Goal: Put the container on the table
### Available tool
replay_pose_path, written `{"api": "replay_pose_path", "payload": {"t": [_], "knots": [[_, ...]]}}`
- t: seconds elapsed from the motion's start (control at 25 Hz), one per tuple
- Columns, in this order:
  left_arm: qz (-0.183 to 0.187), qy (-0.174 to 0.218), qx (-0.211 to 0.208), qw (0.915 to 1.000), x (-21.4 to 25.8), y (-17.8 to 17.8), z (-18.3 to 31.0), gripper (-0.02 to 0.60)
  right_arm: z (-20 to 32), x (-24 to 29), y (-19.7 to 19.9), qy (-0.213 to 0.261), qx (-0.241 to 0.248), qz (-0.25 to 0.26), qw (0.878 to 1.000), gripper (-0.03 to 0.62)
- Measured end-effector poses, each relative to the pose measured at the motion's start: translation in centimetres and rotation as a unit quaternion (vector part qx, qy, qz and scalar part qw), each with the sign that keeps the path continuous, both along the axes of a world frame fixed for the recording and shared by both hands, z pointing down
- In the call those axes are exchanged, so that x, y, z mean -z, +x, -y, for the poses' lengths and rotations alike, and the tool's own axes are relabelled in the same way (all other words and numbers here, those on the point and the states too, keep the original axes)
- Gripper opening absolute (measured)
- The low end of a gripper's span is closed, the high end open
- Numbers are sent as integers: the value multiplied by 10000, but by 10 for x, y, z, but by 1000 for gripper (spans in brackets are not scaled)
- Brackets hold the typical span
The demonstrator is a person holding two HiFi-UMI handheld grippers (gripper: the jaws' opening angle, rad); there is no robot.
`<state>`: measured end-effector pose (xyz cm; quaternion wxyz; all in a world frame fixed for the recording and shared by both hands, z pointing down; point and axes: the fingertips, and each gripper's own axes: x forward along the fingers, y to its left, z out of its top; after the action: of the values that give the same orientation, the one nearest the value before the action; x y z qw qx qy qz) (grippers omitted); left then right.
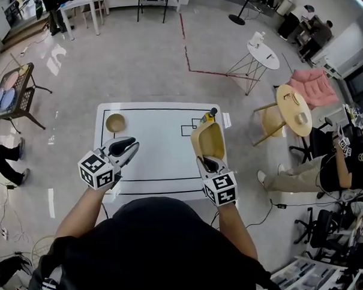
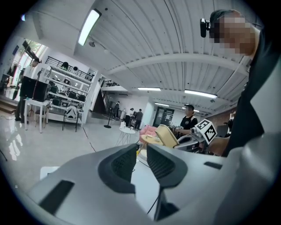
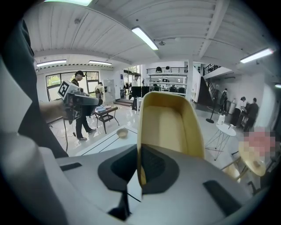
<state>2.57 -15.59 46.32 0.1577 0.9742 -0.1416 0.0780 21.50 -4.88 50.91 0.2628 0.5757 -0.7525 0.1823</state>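
My right gripper (image 1: 210, 163) is shut on the rim of a tan, oblong container (image 1: 208, 141), held up over the right part of the white table (image 1: 157, 148). In the right gripper view the container (image 3: 169, 125) stands tilted upward, its wall pinched between the jaws of the right gripper (image 3: 139, 169). My left gripper (image 1: 126, 147) hovers over the table's left side; its jaws (image 2: 140, 162) stand slightly apart with nothing between them. The container (image 2: 167, 135) shows small in the left gripper view.
A small wooden bowl (image 1: 115, 122) sits at the table's back left corner. A yellow-and-black object (image 1: 211, 114) lies at the back right edge. A round wooden stool (image 1: 293, 109), a white side table (image 1: 263, 53) and seated people (image 1: 326, 165) are to the right.
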Motion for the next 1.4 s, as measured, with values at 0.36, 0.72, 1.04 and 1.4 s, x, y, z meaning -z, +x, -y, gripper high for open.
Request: {"api": "replay_pose_path", "payload": {"t": [0.36,0.72,1.04,1.4], "knots": [[5,59,73,10000,7,12,-10,78,-5,-2,13,-20,111,22,9999,8],[43,-26,204,9998,-1,3,-14,78,4,-12,9,-120,289,-25,9995,8],[0,-14,383,9993,0,-7,-8,78,15,-26,2,-249,409,-35,9988,8],[0,-62,613,9981,-5,-20,-6,78,24,-49,3,-444,519,-67,9976,8]]}}
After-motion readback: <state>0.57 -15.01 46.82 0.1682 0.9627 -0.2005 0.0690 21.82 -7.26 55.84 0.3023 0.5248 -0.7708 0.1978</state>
